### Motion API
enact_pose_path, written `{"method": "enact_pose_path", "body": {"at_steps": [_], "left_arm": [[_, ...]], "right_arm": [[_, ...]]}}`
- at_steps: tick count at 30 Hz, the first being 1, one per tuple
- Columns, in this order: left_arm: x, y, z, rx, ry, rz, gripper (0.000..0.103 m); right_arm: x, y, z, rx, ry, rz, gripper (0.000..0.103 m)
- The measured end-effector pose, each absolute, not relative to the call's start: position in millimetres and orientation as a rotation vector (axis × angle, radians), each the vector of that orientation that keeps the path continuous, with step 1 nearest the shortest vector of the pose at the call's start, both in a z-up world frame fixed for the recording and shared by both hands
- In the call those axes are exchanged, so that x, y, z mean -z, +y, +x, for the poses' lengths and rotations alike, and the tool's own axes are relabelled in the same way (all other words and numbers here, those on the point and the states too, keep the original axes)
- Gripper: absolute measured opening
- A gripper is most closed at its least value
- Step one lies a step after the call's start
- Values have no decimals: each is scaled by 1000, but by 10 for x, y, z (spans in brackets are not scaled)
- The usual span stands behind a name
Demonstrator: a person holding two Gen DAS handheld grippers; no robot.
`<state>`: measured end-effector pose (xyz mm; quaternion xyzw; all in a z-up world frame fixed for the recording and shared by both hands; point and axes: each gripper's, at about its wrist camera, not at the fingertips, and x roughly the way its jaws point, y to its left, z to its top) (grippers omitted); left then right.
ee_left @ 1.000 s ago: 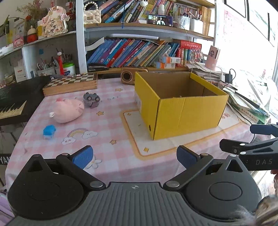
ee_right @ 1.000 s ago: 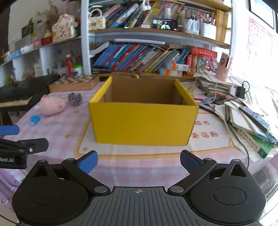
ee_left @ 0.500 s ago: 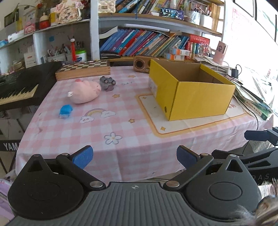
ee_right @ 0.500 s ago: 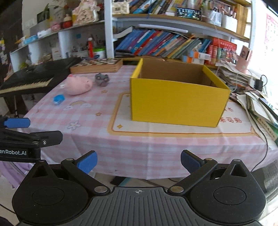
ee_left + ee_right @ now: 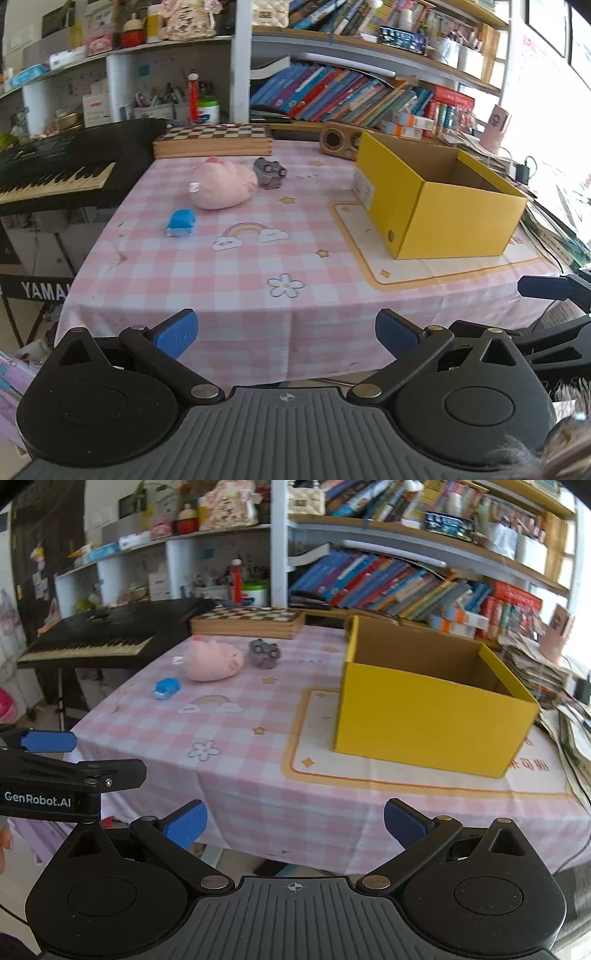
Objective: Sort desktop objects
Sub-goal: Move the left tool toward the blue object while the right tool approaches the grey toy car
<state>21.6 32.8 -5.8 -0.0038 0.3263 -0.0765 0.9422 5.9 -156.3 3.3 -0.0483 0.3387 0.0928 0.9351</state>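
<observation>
A pink plush pig [image 5: 223, 184] [image 5: 214, 661] lies on the pink checked tablecloth [image 5: 258, 266] toward the far left. Just right of it sits a small grey toy [image 5: 270, 172] [image 5: 263, 652], and nearer the left edge a small blue toy [image 5: 180, 222] [image 5: 166, 687]. An open, empty yellow cardboard box [image 5: 443, 218] [image 5: 424, 716] stands on the right half. My left gripper [image 5: 286, 332] is open and empty, held back off the table's front edge. My right gripper [image 5: 293, 821] is likewise open and empty, in front of the table. Each gripper's blue-tipped fingers show at the other view's side.
A wooden chessboard box [image 5: 212, 140] and a small wooden speaker [image 5: 338, 142] stand at the table's back. A black keyboard [image 5: 55, 173] on a stand is left of the table. Bookshelves fill the wall behind; stacked papers and cables [image 5: 565, 709] lie at the right.
Both grippers have drawn back and away from the table, from over the cloth to off its front edge. Nothing on the table has moved; both stay open.
</observation>
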Motion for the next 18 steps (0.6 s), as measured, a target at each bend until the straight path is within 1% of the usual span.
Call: {"method": "enact_pose_path", "body": {"at_steps": [18], "left_arm": [[56,737,175,88,658,-39,103]], "right_arm": [[-33,-1089,122,-260,677,-179,103]]}}
